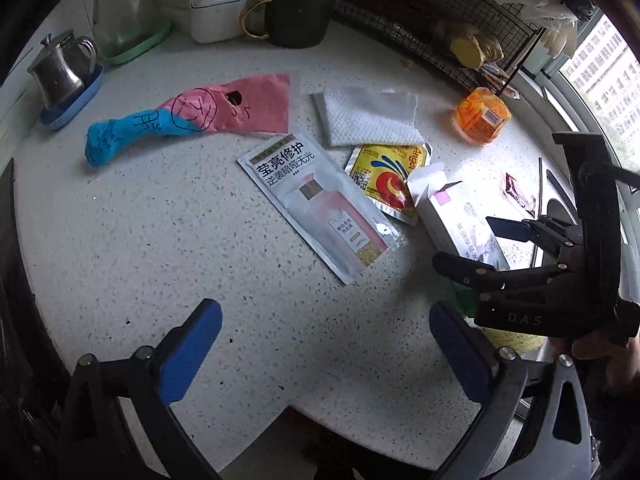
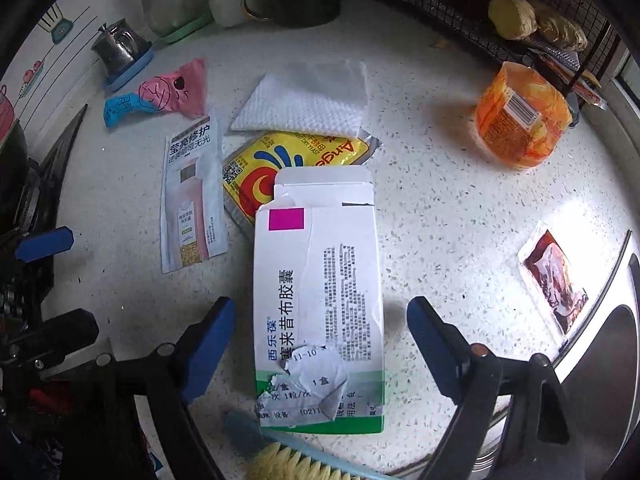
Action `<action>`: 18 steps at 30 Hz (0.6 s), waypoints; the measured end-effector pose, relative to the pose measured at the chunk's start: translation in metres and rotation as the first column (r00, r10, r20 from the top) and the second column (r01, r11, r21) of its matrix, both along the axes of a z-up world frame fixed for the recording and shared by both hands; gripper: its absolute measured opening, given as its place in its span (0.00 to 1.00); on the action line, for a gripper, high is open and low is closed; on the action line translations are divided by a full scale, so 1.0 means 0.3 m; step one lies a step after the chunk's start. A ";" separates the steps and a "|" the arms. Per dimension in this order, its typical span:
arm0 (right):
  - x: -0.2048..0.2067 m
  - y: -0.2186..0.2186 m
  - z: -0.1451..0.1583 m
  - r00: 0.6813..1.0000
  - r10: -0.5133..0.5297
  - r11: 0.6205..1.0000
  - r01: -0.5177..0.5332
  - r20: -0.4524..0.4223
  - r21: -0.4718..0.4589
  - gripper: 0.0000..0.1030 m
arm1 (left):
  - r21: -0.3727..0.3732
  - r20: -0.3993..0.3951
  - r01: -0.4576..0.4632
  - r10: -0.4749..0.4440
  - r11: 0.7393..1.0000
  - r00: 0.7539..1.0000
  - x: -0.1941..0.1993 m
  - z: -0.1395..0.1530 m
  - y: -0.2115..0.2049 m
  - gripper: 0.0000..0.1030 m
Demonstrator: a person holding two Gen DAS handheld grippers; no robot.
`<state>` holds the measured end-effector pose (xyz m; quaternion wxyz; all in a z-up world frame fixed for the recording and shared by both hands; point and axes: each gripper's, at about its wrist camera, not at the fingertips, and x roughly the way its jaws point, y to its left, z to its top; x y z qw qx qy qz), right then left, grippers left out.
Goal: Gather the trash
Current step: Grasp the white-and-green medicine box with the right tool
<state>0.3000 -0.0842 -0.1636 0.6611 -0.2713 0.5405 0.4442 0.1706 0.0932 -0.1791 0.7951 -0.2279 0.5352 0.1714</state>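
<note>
Trash lies spread over a speckled white counter (image 1: 160, 240). A torn white medicine box (image 2: 316, 300) lies flat between the fingers of my right gripper (image 2: 320, 308), which is open; the blue pads stand clear of the box on both sides. Beyond the box lie a yellow sachet (image 2: 280, 160), a silver and pink sachet (image 2: 192, 192), a white paper towel (image 2: 304, 100) and a pink and blue crumpled paper (image 2: 156, 94). My left gripper (image 1: 324, 316) is open over bare counter, just short of the silver and pink sachet (image 1: 320, 204).
An orange wrapper (image 2: 520, 116) and a small red-brown packet (image 2: 554, 280) lie to the right. A steel pot (image 1: 60, 72), a black mug (image 1: 296, 16) and a wire rack (image 1: 440, 12) line the back. A brush (image 2: 288, 460) lies at the near counter edge.
</note>
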 end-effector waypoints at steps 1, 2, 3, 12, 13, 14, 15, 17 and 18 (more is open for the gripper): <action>-0.004 0.000 0.001 1.000 0.008 1.000 -0.008 0.008 -0.003 0.76 | -0.003 -0.001 -0.006 0.006 1.000 1.000 -0.001 -0.002 0.005 1.00; -0.009 -0.001 0.005 1.000 0.012 1.000 -0.012 0.017 -0.002 0.72 | -0.008 -0.001 -0.012 0.012 1.000 1.000 0.000 -0.004 0.011 1.00; -0.013 -0.003 0.008 0.999 0.016 1.000 -0.016 0.027 -0.002 0.65 | -0.013 0.000 -0.016 0.016 1.000 1.000 0.000 -0.004 0.015 1.00; -0.035 -0.052 0.036 0.998 0.024 1.000 -0.025 0.064 0.011 0.54 | -0.025 0.005 -0.017 0.017 1.000 1.000 0.021 0.013 0.027 1.00; -0.035 -0.065 0.048 0.998 0.019 1.000 -0.020 0.068 0.019 0.54 | -0.028 0.006 -0.018 0.019 0.999 1.000 0.026 0.015 0.031 1.00; -0.035 -0.081 0.061 0.998 0.012 0.999 -0.014 0.069 0.029 0.54 | -0.029 0.008 -0.018 0.018 0.999 1.000 0.032 0.018 0.034 1.00; -0.035 -0.094 0.074 0.998 0.005 0.999 -0.008 0.067 0.037 0.54 | -0.029 0.009 -0.014 0.015 0.999 1.000 0.036 0.020 0.039 1.00; -0.032 -0.121 0.102 0.998 -0.008 0.998 0.004 0.064 0.056 0.54 | -0.014 0.005 0.004 -0.004 1.000 1.000 0.049 0.024 0.052 1.00; -0.023 -0.126 0.109 0.998 -0.011 0.998 0.006 0.067 0.062 0.54 | 0.002 0.000 0.017 -0.017 1.000 1.000 0.057 0.026 0.059 1.00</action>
